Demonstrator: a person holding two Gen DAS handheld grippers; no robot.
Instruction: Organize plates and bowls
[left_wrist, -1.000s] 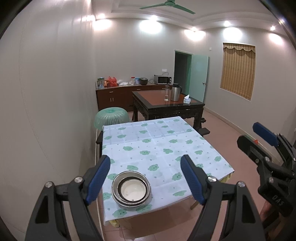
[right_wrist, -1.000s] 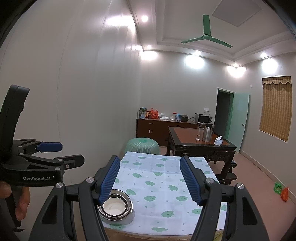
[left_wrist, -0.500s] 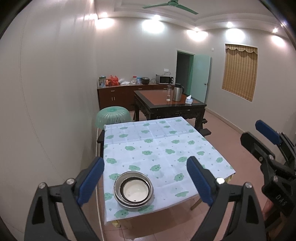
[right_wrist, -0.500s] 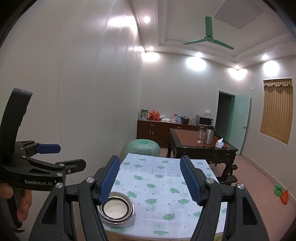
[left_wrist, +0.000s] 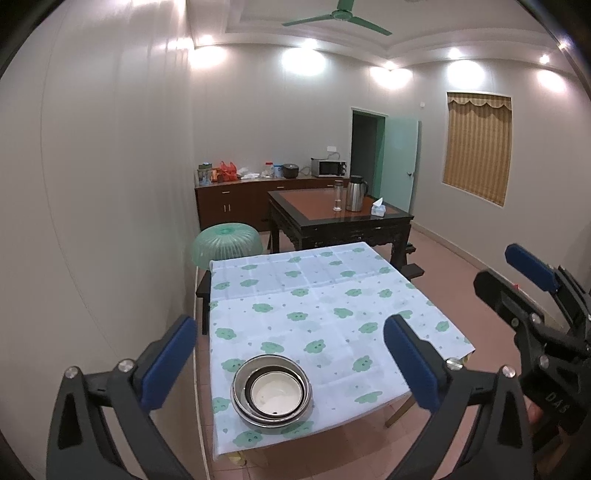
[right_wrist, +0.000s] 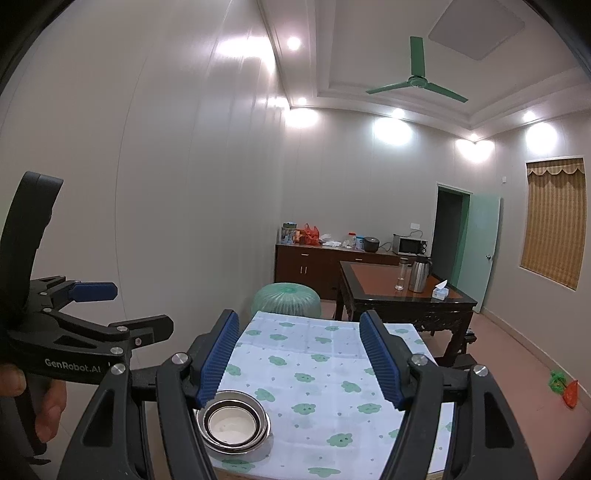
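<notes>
A nest of steel bowls with a white bowl inside (left_wrist: 271, 391) stands near the front left corner of the table with the green-patterned cloth (left_wrist: 332, 306). My left gripper (left_wrist: 290, 324) hovers above and short of the bowls; its jaws are opening wide, with nothing between them. The right wrist view shows the same bowls (right_wrist: 233, 421) low down, just past the left finger. My right gripper (right_wrist: 300, 314) is open and empty, held before the table's front edge. Each gripper shows in the other's view: the right gripper (left_wrist: 506, 273) at the right, the left gripper (right_wrist: 136, 308) at the left, held by a hand.
A white wall runs close along the table's left side. Behind the table are a green mesh food cover (left_wrist: 226, 245) and a dark wooden table (left_wrist: 340, 218) with a kettle, a glass and a tissue box. A sideboard (left_wrist: 236, 199) stands at the back wall. Tiled floor lies to the right.
The left gripper's jaws have spread much wider apart. The right gripper's jaws keep the same gap. The bowls have not moved.
</notes>
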